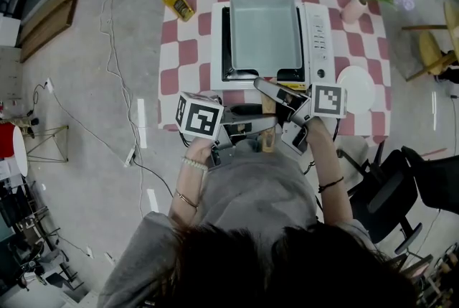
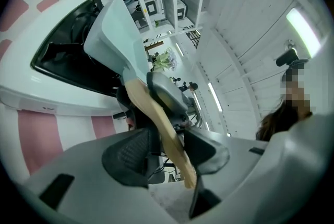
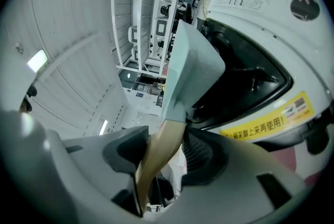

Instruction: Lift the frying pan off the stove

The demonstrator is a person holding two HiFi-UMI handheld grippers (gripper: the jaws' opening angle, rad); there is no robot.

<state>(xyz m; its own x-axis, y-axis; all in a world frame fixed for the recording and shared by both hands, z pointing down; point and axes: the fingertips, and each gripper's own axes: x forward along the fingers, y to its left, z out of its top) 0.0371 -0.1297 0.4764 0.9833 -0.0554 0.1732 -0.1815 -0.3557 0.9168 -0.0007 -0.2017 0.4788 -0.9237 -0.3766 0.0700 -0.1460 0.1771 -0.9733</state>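
Standing at a table spread with a red and white checked tablecloth (image 1: 184,59), a person reaches both tools toward the stove (image 1: 316,30), which sits in the middle of the cloth. The frying pan (image 1: 264,32), square and pale grey-blue, rests flat on the stove. Its wooden handle (image 1: 268,142) points back toward the person, past the near edge of the stove.

The right gripper (image 3: 163,152) comes in from the right and has the handle between its jaws. Its two dark pads (image 3: 201,157) lie against the wood on either side, so it grips the handle close behind the pan.

The left gripper (image 2: 169,154) comes in from the left, nearer the free end of the handle. The wood runs slantwise between its jaws. One pad (image 2: 128,157) stands off from it with a dark gap showing, so these jaws are apart around the handle rather than clamped on it.

A yellow bottle (image 1: 176,1) lies on the cloth to the left of the stove. A pink vase (image 1: 354,10) with pale purple flowers stands at the far right corner, and a white plate (image 1: 356,88) sits just right of the stove.
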